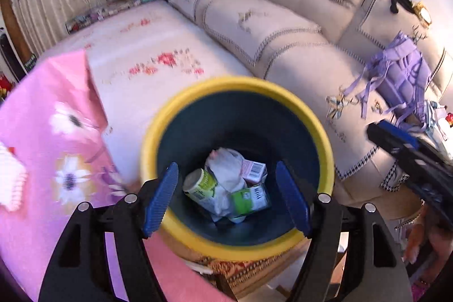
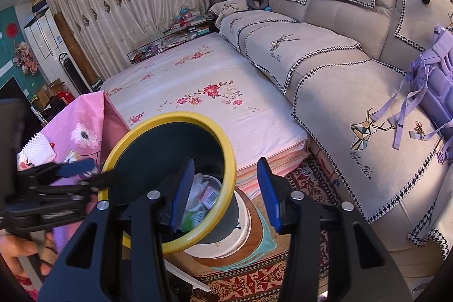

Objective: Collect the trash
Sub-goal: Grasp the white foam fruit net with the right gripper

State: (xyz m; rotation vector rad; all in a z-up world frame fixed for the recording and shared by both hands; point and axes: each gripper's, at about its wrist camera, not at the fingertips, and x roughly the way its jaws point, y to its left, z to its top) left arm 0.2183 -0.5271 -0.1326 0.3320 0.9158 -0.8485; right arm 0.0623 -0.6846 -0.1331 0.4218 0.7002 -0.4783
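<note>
Left gripper (image 1: 226, 197) hangs over the bin (image 1: 325, 143), jaws spread, nothing between the ribbed blue pads. Right gripper (image 2: 225, 193) beside the bin's near rim, jaws apart, empty too. Trash sits at the bin bottom: crumpled white paper (image 1: 226, 169), a green-labelled can (image 1: 199, 186), small cartons (image 1: 253, 169). All likely light; paper soft and crushable, can smooth and possibly slippery, best taken across its body. Bin is round plastic, yellow rim, dark inside, beside the floral mattress (image 2: 198, 81) edge on a patterned rug (image 2: 254, 282).
</note>
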